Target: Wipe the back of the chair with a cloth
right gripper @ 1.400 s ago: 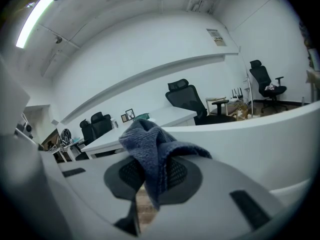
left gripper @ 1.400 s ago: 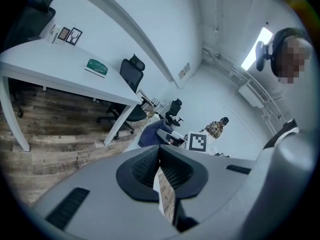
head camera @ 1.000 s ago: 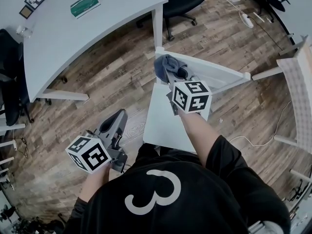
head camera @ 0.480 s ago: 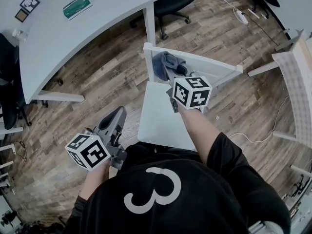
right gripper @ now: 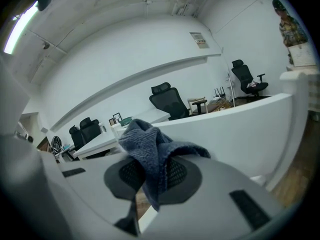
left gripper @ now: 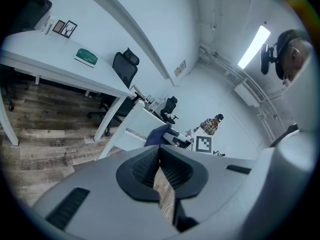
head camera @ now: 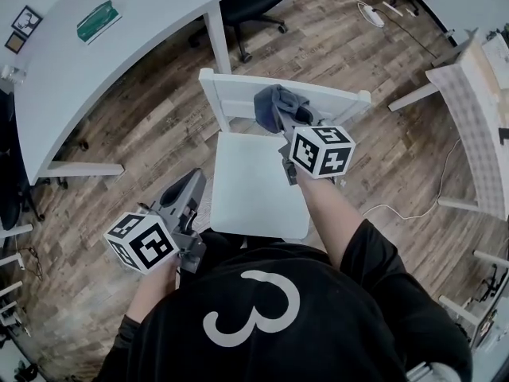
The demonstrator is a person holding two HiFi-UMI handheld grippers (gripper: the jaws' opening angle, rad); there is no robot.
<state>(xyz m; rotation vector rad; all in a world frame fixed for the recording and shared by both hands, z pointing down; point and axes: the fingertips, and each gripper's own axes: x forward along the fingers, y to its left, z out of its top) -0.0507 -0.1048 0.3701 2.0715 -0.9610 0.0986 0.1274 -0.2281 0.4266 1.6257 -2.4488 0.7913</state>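
Wiping stage: right tool [head camera: 283, 119], jaws clamped on the blue-grey cloth [head camera: 276, 100], holds it at mid-span of the chair back [head camera: 227, 94]; rail ends and lower back probably remain. Left tool [head camera: 189, 188], jaws closed together on nothing, hangs beside the seat [head camera: 253, 183].

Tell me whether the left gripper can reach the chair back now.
Probably yes: the left gripper hangs shut and empty beside the seat, nothing between it and the chair back; the right gripper holds the cloth farther along it.
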